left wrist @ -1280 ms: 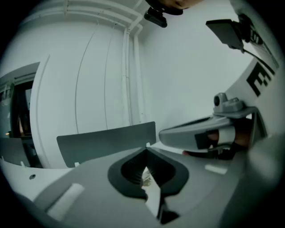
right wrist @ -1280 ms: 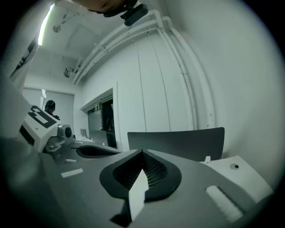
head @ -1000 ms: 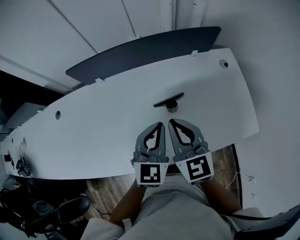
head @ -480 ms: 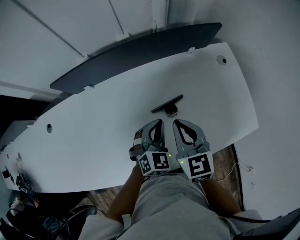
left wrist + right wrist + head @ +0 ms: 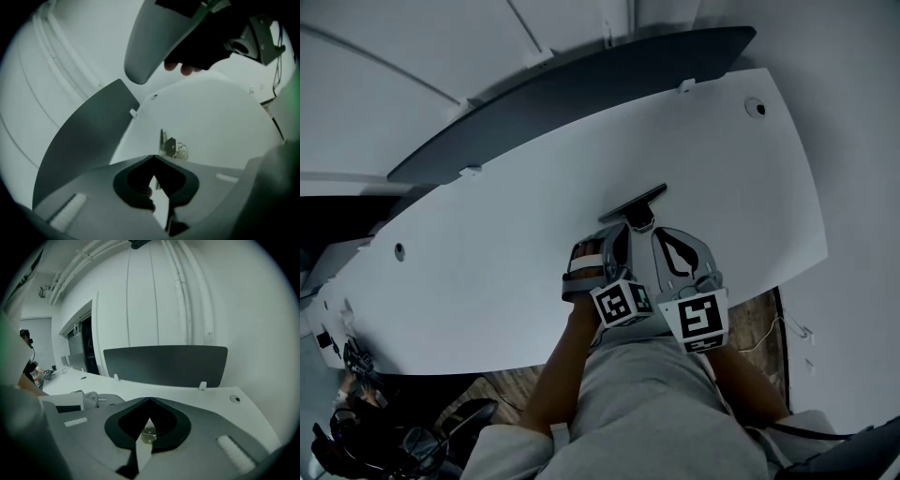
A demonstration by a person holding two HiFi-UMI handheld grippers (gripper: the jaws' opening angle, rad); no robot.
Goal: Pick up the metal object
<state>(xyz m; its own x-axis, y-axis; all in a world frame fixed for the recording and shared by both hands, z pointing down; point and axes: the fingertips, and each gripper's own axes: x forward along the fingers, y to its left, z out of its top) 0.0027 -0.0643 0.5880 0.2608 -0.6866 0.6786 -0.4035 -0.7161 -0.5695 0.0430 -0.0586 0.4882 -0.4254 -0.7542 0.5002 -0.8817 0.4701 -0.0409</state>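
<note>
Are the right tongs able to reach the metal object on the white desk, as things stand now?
Probably yes. The right tongs sit just short of the metal object, with only bare desk between. They are shut, so they must open first.

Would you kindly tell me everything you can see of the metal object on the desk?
The metal object is small: a dark flat bar joined to a shiny block with a thin wire loop. It lies on the white desk, just beyond the tips of the shut left hand-held gripper and right hand-held gripper; neither holds it.
</note>
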